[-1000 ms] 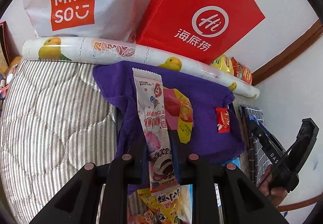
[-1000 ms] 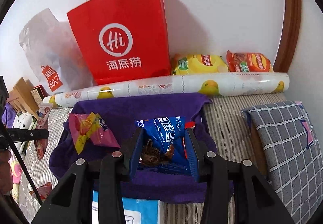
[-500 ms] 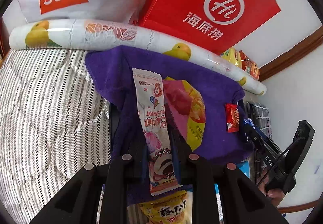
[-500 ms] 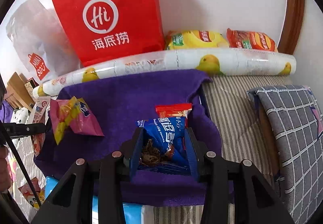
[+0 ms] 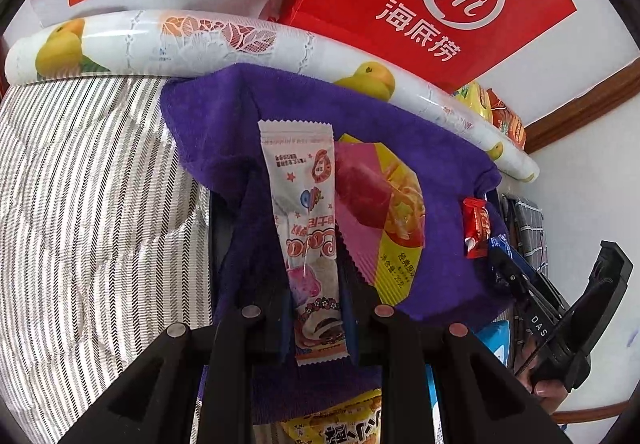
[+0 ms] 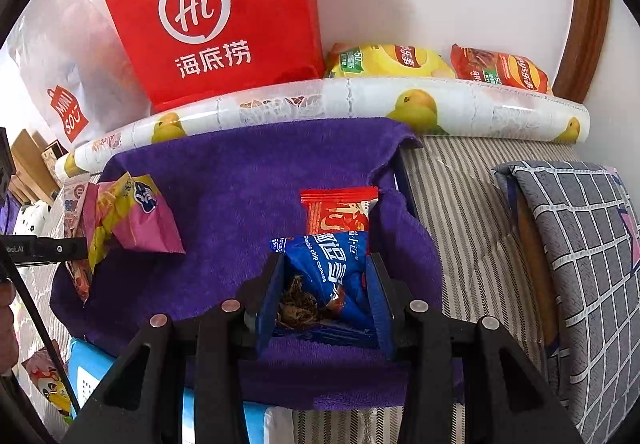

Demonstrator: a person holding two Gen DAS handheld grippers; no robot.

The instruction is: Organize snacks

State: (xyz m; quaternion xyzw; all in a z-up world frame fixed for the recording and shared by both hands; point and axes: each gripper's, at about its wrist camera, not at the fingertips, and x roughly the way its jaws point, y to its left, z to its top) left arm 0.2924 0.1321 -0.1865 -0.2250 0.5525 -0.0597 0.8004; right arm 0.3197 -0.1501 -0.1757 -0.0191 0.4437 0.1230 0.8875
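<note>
Over the purple towel (image 6: 248,180), the blue cookie packet (image 6: 332,264) sits pinched in the right gripper (image 6: 326,296), its jaws closed on the packet's sides, just in front of a red sachet (image 6: 338,212) already lying on the towel. The left gripper (image 5: 316,308) clamps a long white-pink wrapper (image 5: 304,220) above the towel's left part, beside a pink-yellow pouch (image 5: 384,212) resting there. Two snacks placed, two in hand; loose packets (image 6: 48,384) lie off the towel's near-left corner, so sorting looks roughly midway
</note>
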